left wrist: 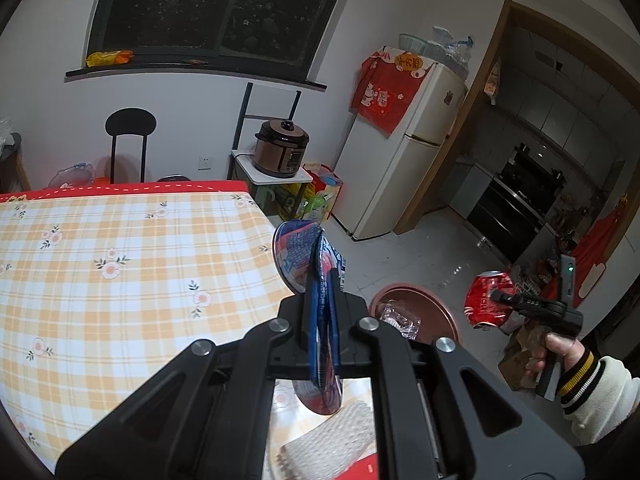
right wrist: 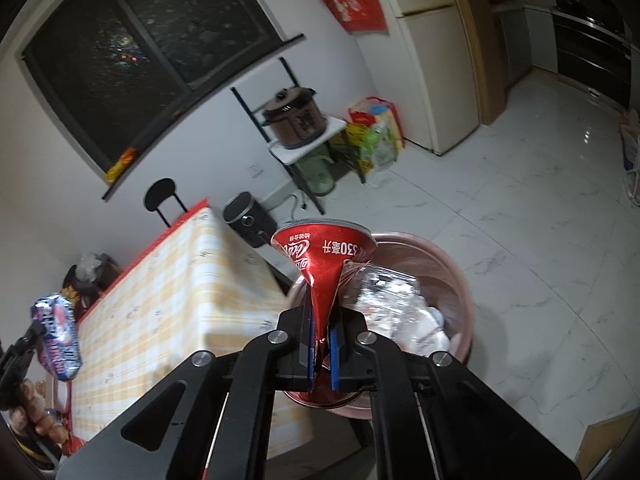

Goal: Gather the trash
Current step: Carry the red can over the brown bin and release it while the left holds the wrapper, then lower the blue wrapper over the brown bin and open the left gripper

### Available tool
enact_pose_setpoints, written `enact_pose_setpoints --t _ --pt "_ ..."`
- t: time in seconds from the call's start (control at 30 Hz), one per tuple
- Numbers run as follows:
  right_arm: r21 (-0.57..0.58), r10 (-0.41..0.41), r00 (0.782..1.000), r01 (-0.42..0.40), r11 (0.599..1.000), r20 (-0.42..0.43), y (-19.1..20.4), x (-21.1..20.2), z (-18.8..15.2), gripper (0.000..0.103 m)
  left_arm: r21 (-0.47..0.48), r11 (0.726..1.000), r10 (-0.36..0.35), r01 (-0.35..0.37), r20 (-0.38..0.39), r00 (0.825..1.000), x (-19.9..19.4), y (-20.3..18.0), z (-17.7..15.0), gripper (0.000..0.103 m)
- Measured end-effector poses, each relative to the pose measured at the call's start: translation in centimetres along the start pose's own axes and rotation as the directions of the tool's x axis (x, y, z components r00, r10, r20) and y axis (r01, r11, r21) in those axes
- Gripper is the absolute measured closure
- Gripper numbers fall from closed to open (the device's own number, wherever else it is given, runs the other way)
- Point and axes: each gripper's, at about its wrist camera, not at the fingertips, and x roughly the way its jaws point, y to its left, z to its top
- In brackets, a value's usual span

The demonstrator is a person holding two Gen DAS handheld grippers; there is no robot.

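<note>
Left gripper: the left gripper is being held over the table edge, its jaws pinching a crushed blue can flat between the blue pads.
Right gripper: the right gripper is being held above the bin, its jaws pinching a crushed red can at the creased middle.
Blue can: thin metal, folded almost flat, printed in blue, red and white; it is also being seen in the right wrist view at the far left.
Red can: shiny red metal, squashed to a funnel shape, with white lettering.
Bin: a round bin with a coppery rim is standing on the floor just beside the table, and crumpled clear plastic is lying in it.
Table: the table is being covered by a cloth of orange and white checks with small flowers, edged in red.
Room: pale marble-look floor tiles, white walls, a dark window.
Around: a brown cooker is sitting on a small shelf, a white fridge is standing near it, and a black chair is set behind the table.
Person: a hand in a cream sleeve with striped cuff is gripping the right handle.
</note>
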Motion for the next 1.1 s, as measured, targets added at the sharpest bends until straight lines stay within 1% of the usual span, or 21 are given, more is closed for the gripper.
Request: enact_pose_setpoints --t 0.17,0.3,0.43,0.5,0.57,0.7,0.73,0.77,0.8,0.87,0.9,0.93,0.97,1.03,1.1 --pt "0.019 -0.030 0.999 0.031 0.999 -0.038 -1.8 2.0 0.3 0.096 -0.004 1.000 0.006 -0.006 -0.009 1.000 1.0 -1.2 -0.2 0.094" --pt "0.034 -0.045 0.998 0.047 0.998 -0.051 -2.5 2.8 0.5 0.095 0.003 1.000 0.010 -0.010 -0.021 1.000 1.7 -1.9 -0.3 0.094" --pt "0.047 -0.051 0.997 0.054 0.997 -0.056 -3.1 3.4 0.7 0.092 0.015 1.000 0.008 -0.007 -0.035 0.999 2.4 -2.7 -0.1 0.094" --pt "0.048 -0.046 0.998 0.048 0.998 -0.052 -3.2 3.3 0.8 0.082 0.027 1.000 0.002 -0.001 -0.042 0.999 2.8 -3.0 0.0 0.094" --pt "0.048 -0.037 0.999 0.038 0.998 -0.029 -3.2 2.8 0.9 0.069 0.036 0.999 -0.005 0.006 -0.046 0.999 3.0 -3.2 0.2 0.094" --pt "0.036 -0.030 1.000 0.030 0.999 0.009 -2.8 1.4 1.1 0.058 0.060 0.998 -0.029 0.032 -0.057 0.998 3.7 -4.1 0.4 0.094" --pt "0.038 -0.028 0.999 0.027 0.999 0.021 -2.8 0.9 1.2 0.053 0.065 0.997 -0.036 0.040 -0.059 0.998 3.9 -4.3 0.5 0.094" --pt "0.039 -0.028 0.999 0.027 0.999 0.032 -2.8 0.4 1.4 0.046 0.070 0.996 -0.042 0.047 -0.061 0.997 4.1 -4.5 0.6 0.094" --pt "0.040 -0.027 0.998 0.025 0.999 0.050 -2.7 -0.3 1.5 0.041 0.076 0.996 -0.052 0.057 -0.063 0.997 4.3 -4.8 0.7 0.094" --pt "0.038 -0.029 0.996 0.025 0.999 0.087 -2.4 -1.6 1.8 0.023 0.084 0.994 -0.068 0.073 -0.067 0.995 4.7 -5.2 0.8 0.094" --pt "0.034 -0.029 0.994 0.026 0.999 0.106 -2.2 -2.3 1.9 0.019 0.092 0.992 -0.080 0.086 -0.071 0.994 5.0 -5.7 0.9 0.094" --pt "0.029 -0.032 0.992 0.028 0.999 0.125 -2.0 -3.0 2.1 0.011 0.097 0.991 -0.088 0.095 -0.073 0.993 5.2 -6.0 1.0 0.094" --pt "0.023 -0.039 0.988 0.036 0.999 0.147 -1.8 -3.9 2.2 0.005 0.102 0.989 -0.096 0.104 -0.075 0.992 5.4 -6.3 1.0 0.094" --pt "0.007 -0.041 0.984 0.040 0.999 0.172 -1.2 -5.3 2.5 0.005 0.115 0.985 -0.120 0.129 -0.083 0.989 6.0 -7.2 1.2 0.094" --pt "-0.010 -0.038 0.983 0.041 0.999 0.179 -0.8 -6.1 2.6 0.005 0.127 0.980 -0.142 0.153 -0.092 0.986 6.8 -8.1 1.3 0.094"
